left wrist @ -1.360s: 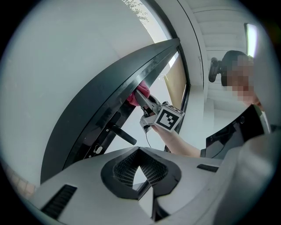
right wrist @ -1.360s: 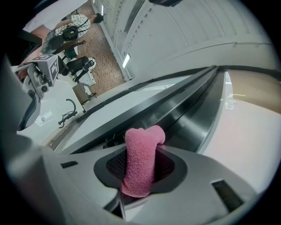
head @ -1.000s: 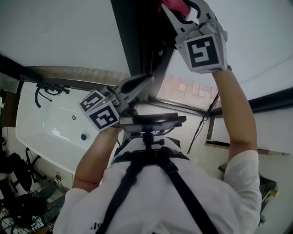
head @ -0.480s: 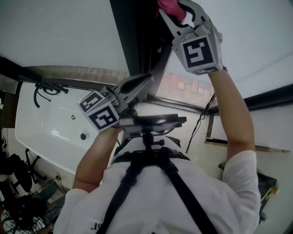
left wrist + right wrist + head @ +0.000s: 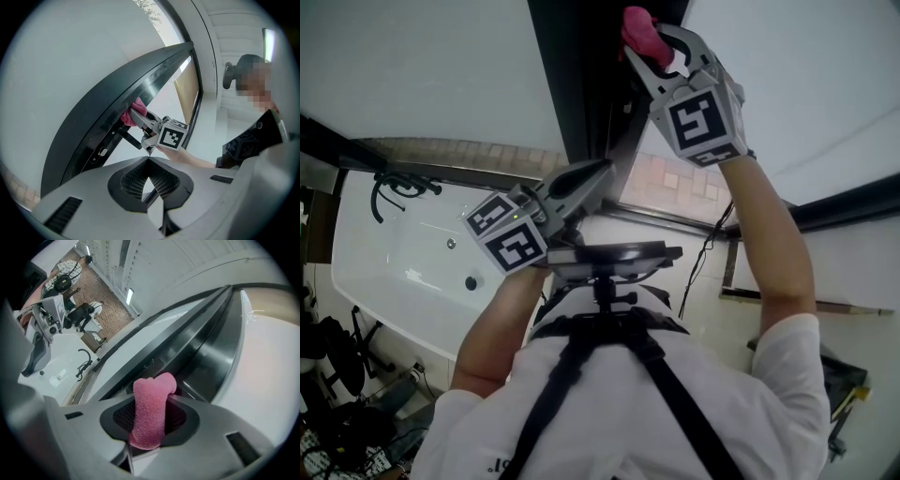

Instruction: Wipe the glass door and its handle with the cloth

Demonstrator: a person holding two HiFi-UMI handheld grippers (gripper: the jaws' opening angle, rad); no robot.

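Clamping cloth (image 5: 151, 404) in right claw (image 5: 650, 44) at door frame (image 5: 572, 84); holding left claw (image 5: 602, 171) together, empty.

This is looking like a bathroom. A white bathtub (image 5: 394, 262) is lying along one side, a round drain (image 5: 472, 280) is showing in its bottom, and a black tap with a hose (image 5: 398, 187) is sitting at its rim. A strip of small brownish tiles (image 5: 478, 150) is running beside the tub. A glass door (image 5: 577, 84) in a dark frame is standing right next to it.
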